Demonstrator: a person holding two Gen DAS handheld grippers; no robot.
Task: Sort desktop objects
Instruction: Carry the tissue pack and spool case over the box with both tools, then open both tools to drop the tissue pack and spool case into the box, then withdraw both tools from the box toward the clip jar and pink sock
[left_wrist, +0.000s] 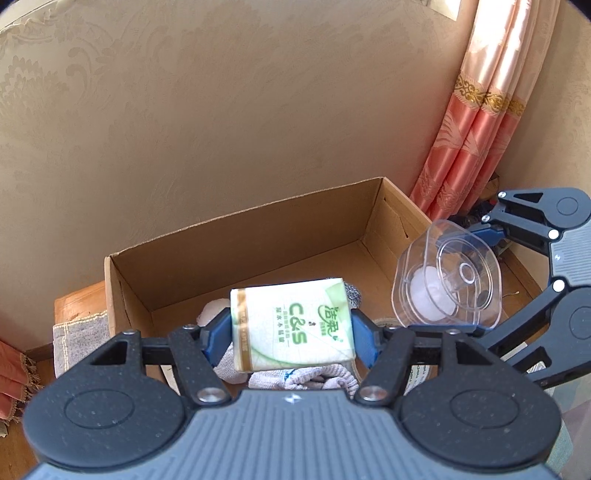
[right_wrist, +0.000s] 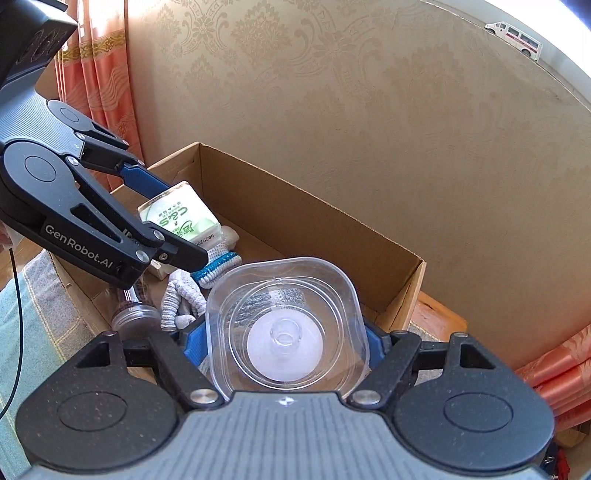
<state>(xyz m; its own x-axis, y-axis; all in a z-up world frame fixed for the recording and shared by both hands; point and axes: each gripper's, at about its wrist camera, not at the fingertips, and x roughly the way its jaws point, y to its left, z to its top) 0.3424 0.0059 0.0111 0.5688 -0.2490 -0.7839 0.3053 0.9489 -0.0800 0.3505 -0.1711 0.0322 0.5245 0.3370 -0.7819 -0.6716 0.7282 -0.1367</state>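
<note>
Both glossy tissue pack (left_wrist: 291, 325) and clear squarish lid (right_wrist: 288, 328) sit clamped.

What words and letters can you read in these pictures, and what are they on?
"C&S": on the tissue pack, in green.
"GenRobot.AI": on the side of the left gripper.
"HB20200", cut off: on the tissue pack's edge.
Chinese writing on the tissue pack: too small to read.
The clear plastic container: no words.
</note>
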